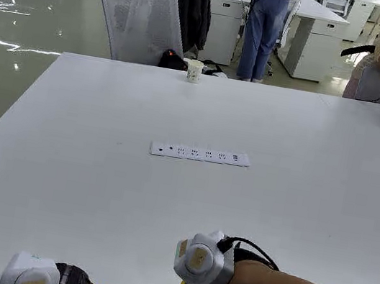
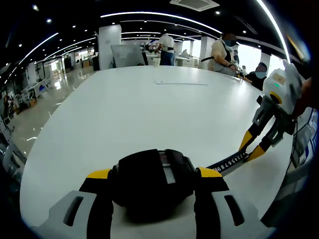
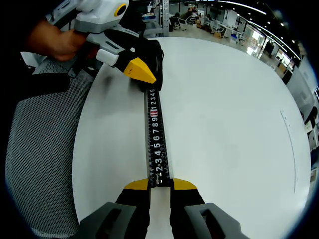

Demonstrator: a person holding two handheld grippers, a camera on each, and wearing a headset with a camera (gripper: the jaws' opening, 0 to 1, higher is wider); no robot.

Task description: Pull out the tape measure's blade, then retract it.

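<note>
Pinching the blade (image 3: 155,129) by its tip, right gripper (image 3: 160,185) faces the case (image 3: 153,55) clamped in the left gripper (image 2: 153,175), all one straight line.

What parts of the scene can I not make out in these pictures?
- Tip of the blade: right gripper view, hidden inside the shut right gripper.
- Sides of the case: left gripper view, covered by the left gripper clamped on it.
- Both grippers and the case: head view, partly cut off by the bottom edge.
- Numbers on the blade: head view, too small to read.
- Markings on the power strip: head view, too small.
</note>
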